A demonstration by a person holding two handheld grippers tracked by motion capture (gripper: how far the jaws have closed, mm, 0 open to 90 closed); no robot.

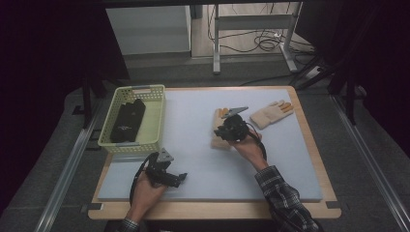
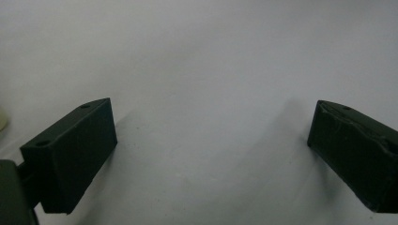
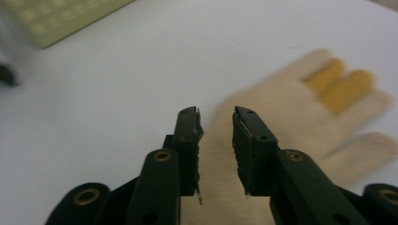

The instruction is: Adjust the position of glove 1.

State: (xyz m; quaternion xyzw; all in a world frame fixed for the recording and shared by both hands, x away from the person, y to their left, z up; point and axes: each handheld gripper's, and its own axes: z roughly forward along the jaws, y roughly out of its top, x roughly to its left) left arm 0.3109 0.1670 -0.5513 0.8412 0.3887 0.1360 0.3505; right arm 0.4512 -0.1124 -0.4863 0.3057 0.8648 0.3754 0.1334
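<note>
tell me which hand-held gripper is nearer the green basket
Left. The left hand-held gripper sits just below the green basket, near the table's front edge. The right hand-held gripper is farther off, across the mat, over a cream glove.

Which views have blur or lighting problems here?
Right gripper view: motion blur smears the cream glove and basket, while its jaws stay sharp. Left gripper view: sharp, evenly lit, soft jaw shadows on the mat. High view: dim, surroundings nearly black.
</note>
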